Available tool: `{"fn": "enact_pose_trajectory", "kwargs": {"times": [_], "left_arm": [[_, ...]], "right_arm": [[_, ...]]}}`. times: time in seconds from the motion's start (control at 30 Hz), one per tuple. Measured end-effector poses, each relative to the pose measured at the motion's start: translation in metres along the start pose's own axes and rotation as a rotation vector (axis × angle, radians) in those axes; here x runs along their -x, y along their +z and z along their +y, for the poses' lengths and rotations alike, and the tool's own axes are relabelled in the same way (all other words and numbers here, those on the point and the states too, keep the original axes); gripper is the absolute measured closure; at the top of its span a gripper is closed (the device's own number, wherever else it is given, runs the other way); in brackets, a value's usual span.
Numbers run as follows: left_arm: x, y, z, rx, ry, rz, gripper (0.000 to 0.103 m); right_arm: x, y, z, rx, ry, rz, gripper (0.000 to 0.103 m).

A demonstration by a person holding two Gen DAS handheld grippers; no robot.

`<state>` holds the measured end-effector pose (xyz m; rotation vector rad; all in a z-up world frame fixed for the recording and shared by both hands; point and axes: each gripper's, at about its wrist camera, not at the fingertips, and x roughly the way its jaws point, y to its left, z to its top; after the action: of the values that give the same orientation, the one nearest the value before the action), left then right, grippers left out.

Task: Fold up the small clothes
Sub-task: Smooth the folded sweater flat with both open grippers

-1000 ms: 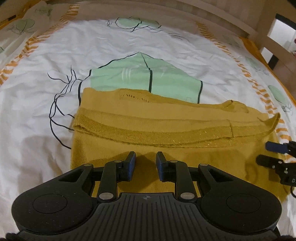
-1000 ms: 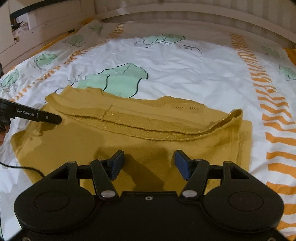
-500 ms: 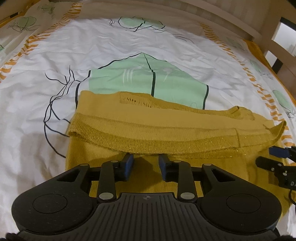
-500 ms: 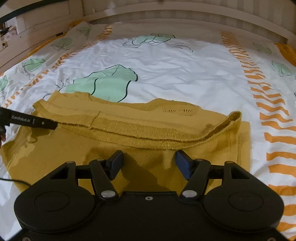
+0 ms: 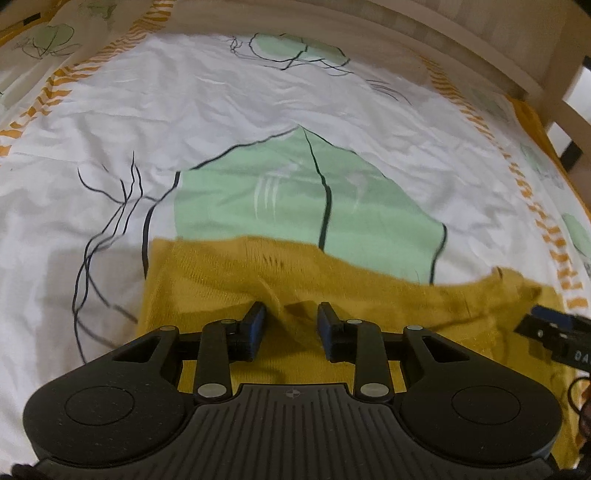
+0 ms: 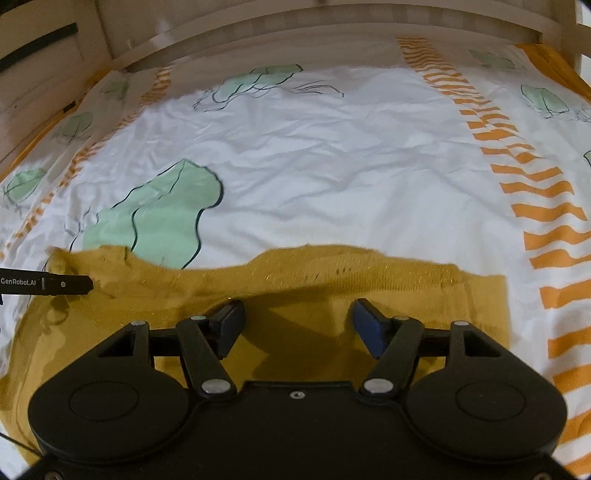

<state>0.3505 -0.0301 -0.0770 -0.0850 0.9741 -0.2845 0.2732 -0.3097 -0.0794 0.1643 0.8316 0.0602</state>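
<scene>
left wrist view: left gripper (image 5: 291,319) low over a mustard knit (image 5: 369,291), blue pads (image 5: 255,323) parted with a raised pucker of the knit between them, nothing pinched. knit spread across the near part of a white sheet (image 5: 258,110) printed with green leaves and orange dashes, far edge lying over the big green leaf (image 5: 295,199), a row of small openwork holes near that edge. right gripper's tip (image 5: 546,328) poking in at the right border, over the knit's right end; too little in view to tell its opening here. pale wooden bed frame (image 5: 406,40) curving behind the sheet. right wrist view: right gripper (image 6: 297,323) also low above the knit (image 6: 332,273), jaws set wide apart, holding nothing, shadow falling on the fabric between the pads (image 6: 369,330). knit filling the lower band of the view, far edge wavy, right side ending just short of the orange dashes (image 6: 535,221). left gripper's finger (image 6: 48,284), lettered genrobot.ai, reaching in from the left border over the knit's left end. sheet (image 6: 332,147) wrinkled beyond, frame (image 6: 295,33) at the back.
</scene>
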Motion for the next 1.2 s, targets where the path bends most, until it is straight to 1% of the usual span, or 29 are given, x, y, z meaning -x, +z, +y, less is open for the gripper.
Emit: {"fn": "enact_pose_trajectory", "kwargs": {"times": [0.1,0.2,0.27,0.33,0.43,0.53,0.7,0.83,0.9,0.97,1.03,1.13,1.2], "left_arm": [[-0.001,0.011,-0.001,0.006,0.022,-0.015,0.073],[0.008,0.021,-0.002,0.000,0.045,-0.051,0.073],[0.018,0.024,-0.004,-0.006,0.042,-0.067,0.073],[0.030,0.021,-0.007,-0.017,0.034,-0.061,0.073],[0.046,0.010,-0.013,-0.048,0.013,-0.043,0.073],[0.060,-0.007,-0.019,-0.072,-0.018,-0.026,0.073],[0.076,-0.044,-0.027,-0.075,-0.066,0.032,0.073],[0.083,-0.071,-0.029,-0.064,-0.103,0.080,0.073],[0.086,-0.080,-0.030,-0.055,-0.112,0.101,0.073],[0.090,-0.089,-0.030,-0.045,-0.114,0.107,0.073],[0.092,-0.096,-0.029,-0.044,-0.111,0.101,0.073],[0.087,-0.105,-0.025,-0.044,-0.083,0.093,0.073],[0.075,-0.110,-0.020,-0.041,-0.060,0.107,0.073]], "right_arm": [[-0.005,0.006,-0.002,-0.019,-0.008,-0.001,0.034],[-0.012,0.013,-0.005,-0.040,-0.021,-0.001,0.034],[-0.014,0.019,-0.010,-0.055,-0.035,-0.001,0.034],[-0.009,0.022,-0.018,-0.100,-0.022,-0.015,0.034],[0.013,0.018,-0.033,-0.166,0.019,-0.043,0.034],[0.037,0.009,-0.043,-0.173,0.039,-0.044,0.033],[0.078,-0.020,-0.059,-0.175,0.053,-0.008,0.033],[0.107,-0.050,-0.072,-0.220,0.075,0.036,0.033],[0.114,-0.061,-0.074,-0.243,0.086,0.067,0.033],[0.121,-0.071,-0.075,-0.257,0.108,0.089,0.033],[0.124,-0.078,-0.072,-0.245,0.127,0.112,0.034],[0.128,-0.088,-0.067,-0.228,0.150,0.131,0.037],[0.130,-0.093,-0.067,-0.235,0.170,0.130,0.039]]}}
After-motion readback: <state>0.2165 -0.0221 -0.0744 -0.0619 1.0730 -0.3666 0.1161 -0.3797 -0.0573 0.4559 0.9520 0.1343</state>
